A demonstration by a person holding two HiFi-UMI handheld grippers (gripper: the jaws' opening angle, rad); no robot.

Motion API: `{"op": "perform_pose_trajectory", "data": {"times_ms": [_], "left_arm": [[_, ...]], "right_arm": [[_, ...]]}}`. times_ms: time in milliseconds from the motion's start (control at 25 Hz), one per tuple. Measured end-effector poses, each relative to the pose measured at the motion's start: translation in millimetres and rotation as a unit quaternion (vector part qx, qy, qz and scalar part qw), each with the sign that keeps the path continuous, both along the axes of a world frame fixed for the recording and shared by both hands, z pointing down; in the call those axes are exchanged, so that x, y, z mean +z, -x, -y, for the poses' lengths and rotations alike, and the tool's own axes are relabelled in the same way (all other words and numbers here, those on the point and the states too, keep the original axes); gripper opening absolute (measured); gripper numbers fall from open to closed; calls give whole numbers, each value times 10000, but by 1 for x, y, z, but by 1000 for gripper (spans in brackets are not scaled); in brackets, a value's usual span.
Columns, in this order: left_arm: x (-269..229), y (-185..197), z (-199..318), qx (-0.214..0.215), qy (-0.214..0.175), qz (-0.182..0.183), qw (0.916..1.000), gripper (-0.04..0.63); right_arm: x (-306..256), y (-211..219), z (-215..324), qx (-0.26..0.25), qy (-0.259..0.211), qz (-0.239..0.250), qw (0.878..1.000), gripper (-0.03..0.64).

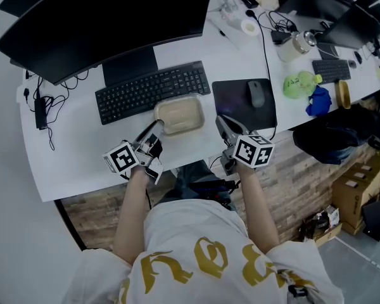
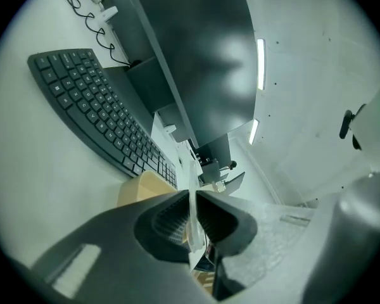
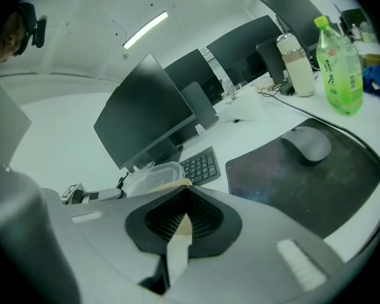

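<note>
The beige container [image 1: 179,114] sat near, between keyboard [image 1: 153,90] and mouse pad [image 1: 244,100], left gripper [image 1: 157,126] clamped on its clear lid [image 3: 149,176], right gripper [image 1: 220,120] pinching its right rim, apparently bracing base against lid

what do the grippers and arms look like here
Both the left gripper and the right gripper have grey wedge-shaped jaws lined with black ribbed pads. Each carries a white cube with black square markers. The person wears a white short-sleeved shirt with gold print.
</note>
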State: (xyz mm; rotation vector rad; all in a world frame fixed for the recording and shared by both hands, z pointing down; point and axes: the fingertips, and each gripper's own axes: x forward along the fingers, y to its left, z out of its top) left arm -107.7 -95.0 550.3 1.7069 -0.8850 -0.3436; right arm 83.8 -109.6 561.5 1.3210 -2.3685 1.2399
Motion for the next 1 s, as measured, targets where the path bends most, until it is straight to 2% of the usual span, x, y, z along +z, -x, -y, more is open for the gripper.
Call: {"op": "perform_pose_trajectory", "data": {"times_ms": [160,280,360,480,640,800,1000], "left_arm": [[-18,-2,3,-52,-172,-365,9992,34],[-34,-4,-1,-265,159,-846,9959,34],[-47,-3,-2,-324,115,-1009,9943,34],[-61,0,-2,-377,-74,-1128,9929,34],[-76,1,-4,-401,-232,-1205,9916,34],[-94,0,-6,-444,-393,-1350,9891,34],[-106,-1,-10,-435,-530,-1408,9877,34]], "right_arm": [[-13,-4,1,149,-209,-174,9995,25],[-24,-6,2,247,-349,-212,9989,25],[-31,-4,3,212,-391,-204,9988,25],[-39,-2,4,192,-451,-201,9986,25],[-57,0,3,266,-634,32,9976,25],[-70,-2,2,321,-835,-138,9959,25],[-85,-6,1,508,-970,14,9940,25]]}}
